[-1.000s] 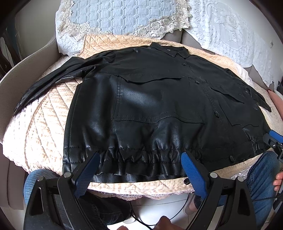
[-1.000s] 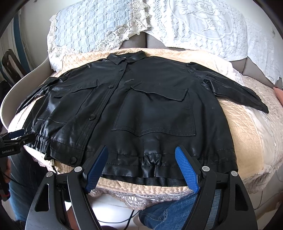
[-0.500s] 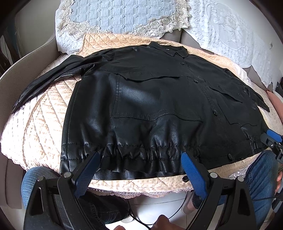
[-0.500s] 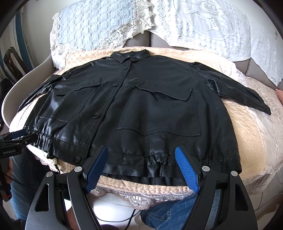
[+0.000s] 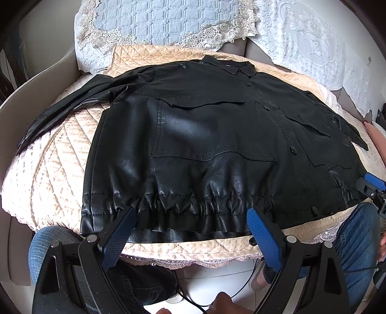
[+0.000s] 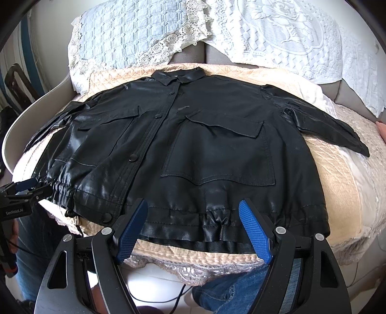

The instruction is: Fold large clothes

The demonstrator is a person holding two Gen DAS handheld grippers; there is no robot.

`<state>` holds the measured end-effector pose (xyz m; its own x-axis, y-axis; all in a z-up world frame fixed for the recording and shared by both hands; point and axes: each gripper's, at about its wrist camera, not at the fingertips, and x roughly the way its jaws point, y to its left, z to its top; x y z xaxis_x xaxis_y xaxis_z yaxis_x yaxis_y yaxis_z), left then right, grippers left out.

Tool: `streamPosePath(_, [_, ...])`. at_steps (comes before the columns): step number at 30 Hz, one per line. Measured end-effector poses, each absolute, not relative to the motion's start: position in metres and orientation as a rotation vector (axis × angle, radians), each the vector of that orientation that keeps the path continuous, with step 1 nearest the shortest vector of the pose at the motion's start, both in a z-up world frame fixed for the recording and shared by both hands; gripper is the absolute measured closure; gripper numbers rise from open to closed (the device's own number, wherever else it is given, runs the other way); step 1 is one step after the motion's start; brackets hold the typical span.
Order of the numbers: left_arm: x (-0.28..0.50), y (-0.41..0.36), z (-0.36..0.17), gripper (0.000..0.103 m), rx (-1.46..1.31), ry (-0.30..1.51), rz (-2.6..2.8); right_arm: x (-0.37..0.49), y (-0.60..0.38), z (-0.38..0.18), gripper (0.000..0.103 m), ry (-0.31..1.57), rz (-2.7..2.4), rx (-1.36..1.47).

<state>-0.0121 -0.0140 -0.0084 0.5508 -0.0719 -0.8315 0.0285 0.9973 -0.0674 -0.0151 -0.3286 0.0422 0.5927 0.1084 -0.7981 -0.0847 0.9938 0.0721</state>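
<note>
A black leather-look jacket [image 5: 212,135] [image 6: 197,145] lies flat and buttoned, front up, on a quilted beige seat cover [image 5: 55,166], collar away from me and both sleeves spread out sideways. My left gripper [image 5: 190,212] stands open over the left part of the gathered hem, nothing between its blue pads. My right gripper [image 6: 193,205] is open just above the right part of the hem, also holding nothing. Each gripper shows at the edge of the other's view: the right gripper [image 5: 371,186] and the left gripper [image 6: 21,188].
Lace-trimmed pale blue [image 5: 166,21] and white [image 6: 284,31] covers drape the sofa back. A person's knees in blue jeans [image 5: 357,236] sit below the seat's front edge, with a thin black cable [image 6: 159,300] on the white floor. A curved armrest [image 5: 26,96] stands at left.
Both grippers have crept forward toward the hem, so the jacket looms slightly larger and lower in each view. Both stay open, and the jacket itself has not moved.
</note>
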Motion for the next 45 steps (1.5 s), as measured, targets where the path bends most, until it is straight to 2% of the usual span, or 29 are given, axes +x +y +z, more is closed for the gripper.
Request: streamPosePath(45, [-0.012,-0.006,-0.009,0.009,-0.047,0.976,-0.045,-0.011,-0.311,0.049,0.025,0.929,0.111,-0.014])
